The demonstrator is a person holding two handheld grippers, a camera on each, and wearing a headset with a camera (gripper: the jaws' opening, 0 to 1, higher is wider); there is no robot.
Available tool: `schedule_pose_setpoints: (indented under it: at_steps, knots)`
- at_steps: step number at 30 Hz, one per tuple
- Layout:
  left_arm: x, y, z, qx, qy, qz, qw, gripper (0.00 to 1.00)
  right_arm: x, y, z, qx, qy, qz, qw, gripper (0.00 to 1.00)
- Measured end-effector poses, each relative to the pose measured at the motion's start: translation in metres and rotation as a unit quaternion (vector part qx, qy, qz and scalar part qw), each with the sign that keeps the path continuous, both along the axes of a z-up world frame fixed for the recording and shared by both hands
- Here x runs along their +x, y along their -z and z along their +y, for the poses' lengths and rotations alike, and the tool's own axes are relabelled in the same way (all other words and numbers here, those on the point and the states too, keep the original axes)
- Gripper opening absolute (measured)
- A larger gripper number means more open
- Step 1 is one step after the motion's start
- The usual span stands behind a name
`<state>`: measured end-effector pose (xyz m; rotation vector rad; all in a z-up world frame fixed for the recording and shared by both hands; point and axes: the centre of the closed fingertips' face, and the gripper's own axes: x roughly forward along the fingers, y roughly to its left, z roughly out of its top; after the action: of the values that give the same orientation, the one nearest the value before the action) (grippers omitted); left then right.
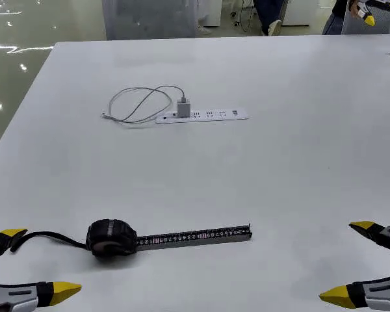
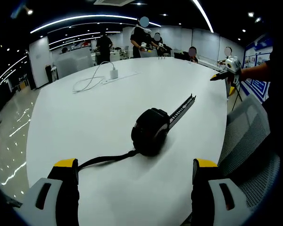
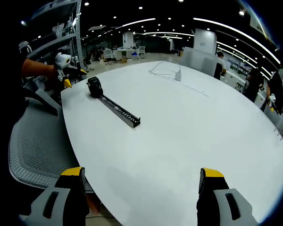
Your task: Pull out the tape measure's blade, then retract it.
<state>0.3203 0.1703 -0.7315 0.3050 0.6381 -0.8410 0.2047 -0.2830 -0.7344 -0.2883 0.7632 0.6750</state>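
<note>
Tape measure (image 1: 110, 237), blade (image 1: 195, 236) extended; left gripper (image 1: 39, 261) and right gripper (image 1: 348, 260) spread, empty.
Case probably dense and rigid: clamp its flanks; blade likely thin, springy.

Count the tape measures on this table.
1. The tape measure lies near the table's front left edge, its blade extended rightward, just ahead of the open left gripper. None seems hidden.

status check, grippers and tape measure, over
Left gripper open, empty, by the strap. Right gripper open, empty. Tape measure on table, blade out. Power strip well clear.
</note>
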Motion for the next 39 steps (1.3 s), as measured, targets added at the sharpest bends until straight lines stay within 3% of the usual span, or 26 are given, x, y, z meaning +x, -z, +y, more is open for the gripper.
schedule_pose_setpoints:
  at_steps: [5,11,14,17,20,24,25,28,32,35,38,39]
  knots:
    - [0.004,0.0,0.0,-0.005,-0.01,0.001,0.9999,0.99,0.007,-0.001,0.001,-0.004,-0.01,0.0,0.9999,0.99]
    - [0.0,0.006,-0.006,0.014,-0.013,0.019,0.9996,0.99,0.017,-0.005,0.006,-0.011,-0.029,0.0,0.9995,0.99]
    - [-0.002,0.009,-0.014,0.008,-0.03,0.03,0.9991,0.99,0.022,-0.005,0.01,-0.014,-0.049,0.007,0.9987,0.99]
    - [-0.004,0.011,-0.021,0.019,-0.041,0.024,0.9987,0.99,0.028,-0.006,0.014,-0.019,-0.065,0.009,0.9977,0.99]
    - [-0.005,0.009,-0.03,0.003,-0.051,0.032,0.9982,0.99,0.035,-0.01,0.017,-0.018,-0.073,0.006,0.9972,0.99]
    - [-0.002,0.005,-0.04,-0.002,-0.059,0.022,0.998,0.99,0.04,-0.013,0.02,-0.025,-0.088,0.008,0.9958,0.99]
    - [0.005,0.003,-0.038,0.01,-0.076,0.002,0.9971,0.99,0.042,-0.014,0.02,-0.029,-0.094,0.008,0.9951,0.99]
    - [0.008,0.005,-0.04,0.034,-0.089,-0.009,0.9955,0.99,0.048,-0.014,0.022,-0.036,-0.105,0.009,0.9938,0.99]
    - [0.011,0.007,-0.044,0.036,-0.107,-0.004,0.9936,0.99,0.051,-0.008,0.021,-0.058,-0.12,0.033,0.9906,0.99]
    - [0.013,0.004,-0.053,0.014,-0.114,0.0,0.9934,0.99,0.055,-0.004,0.022,-0.067,-0.135,0.033,0.988,0.99]
    - [0.016,0.008,-0.056,0.025,-0.12,0.003,0.9924,0.99,0.057,-0.007,0.027,-0.066,-0.144,0.036,0.9867,0.99]
    - [0.016,0.006,-0.06,0.016,-0.118,0.003,0.9929,0.99,0.058,-0.007,0.029,-0.066,-0.147,0.036,0.9862,0.99]
